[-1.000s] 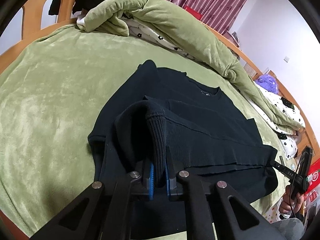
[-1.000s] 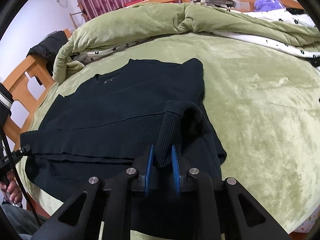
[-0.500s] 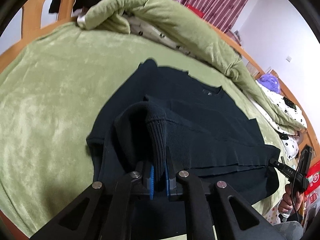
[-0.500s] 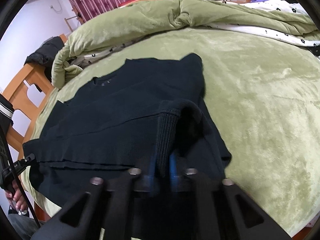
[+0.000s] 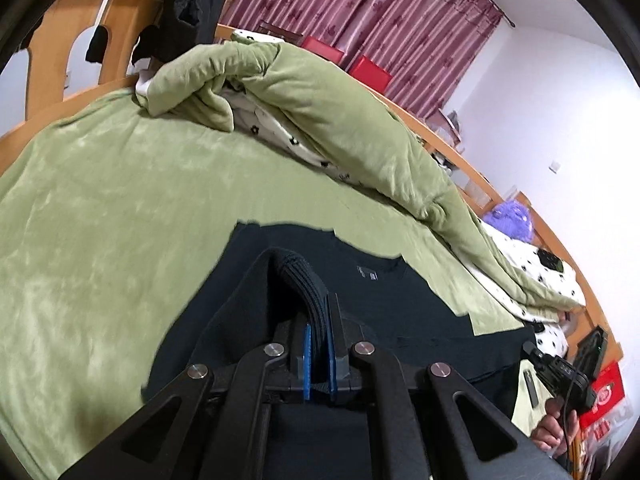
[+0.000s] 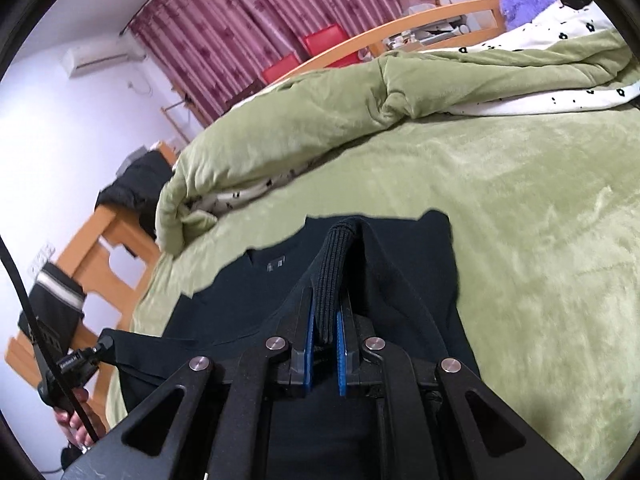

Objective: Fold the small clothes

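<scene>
Two hand-held grippers each grasp the ribbed hem of one black sweater [image 5: 420,312], which lies on a bed [image 5: 100,208] covered in green plush. The left hand-held gripper [image 5: 318,354] is clenched, its blue pads pressed on a bunched fold of the hem, which rises as a ridge above the rest of the garment. The right hand-held gripper [image 6: 324,350] is likewise clamped on a ribbed fold at the sweater's other lower corner, the cloth standing up in a narrow peak between the pads. Beyond both pinched folds the sweater's body lies flat, its collar and small neck label [image 6: 276,265] facing up, on the side of the sweater away from the grippers. Behind the sweater, a rumpled green quilt [image 6: 320,120] with a white flowered lining runs along the bed's far edge. Past the quilt hang dark red curtains [image 5: 360,12].
</scene>
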A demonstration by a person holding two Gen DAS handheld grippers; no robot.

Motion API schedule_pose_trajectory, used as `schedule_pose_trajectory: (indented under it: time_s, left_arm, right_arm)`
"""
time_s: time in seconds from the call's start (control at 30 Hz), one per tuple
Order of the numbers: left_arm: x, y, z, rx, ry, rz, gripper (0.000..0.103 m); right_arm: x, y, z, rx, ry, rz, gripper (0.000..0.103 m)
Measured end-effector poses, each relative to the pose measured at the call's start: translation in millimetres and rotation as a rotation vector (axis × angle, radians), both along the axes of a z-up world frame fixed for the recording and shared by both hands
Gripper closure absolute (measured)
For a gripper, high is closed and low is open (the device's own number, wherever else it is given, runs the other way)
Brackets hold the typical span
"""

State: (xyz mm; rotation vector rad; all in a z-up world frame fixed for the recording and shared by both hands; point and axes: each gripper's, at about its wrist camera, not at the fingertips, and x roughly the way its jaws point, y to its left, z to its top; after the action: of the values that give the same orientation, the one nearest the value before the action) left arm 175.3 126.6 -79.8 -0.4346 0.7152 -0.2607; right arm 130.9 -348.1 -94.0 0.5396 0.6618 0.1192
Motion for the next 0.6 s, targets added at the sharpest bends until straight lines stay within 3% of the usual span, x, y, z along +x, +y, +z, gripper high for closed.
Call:
schedule_pose_trajectory:
  time_s: [0.23,0.53,0.6]
  left_arm:
    - [61,-10,-7,0.0,0.045,0.041,0.097]
    - [119,-13,-49,-0.01,0.136,0.071,0.096]
    - [128,-9,-56,-0.044,0.158,0.078,0.093]
  right_arm:
    - [50,-11,-1,0.064,0.019,-0.03,0.094]
    - [114,-18,-43,0.089,0.113,-0.045,0.094]
    - [127,-22,-54,0.103,0.129,-0.053,0.088]
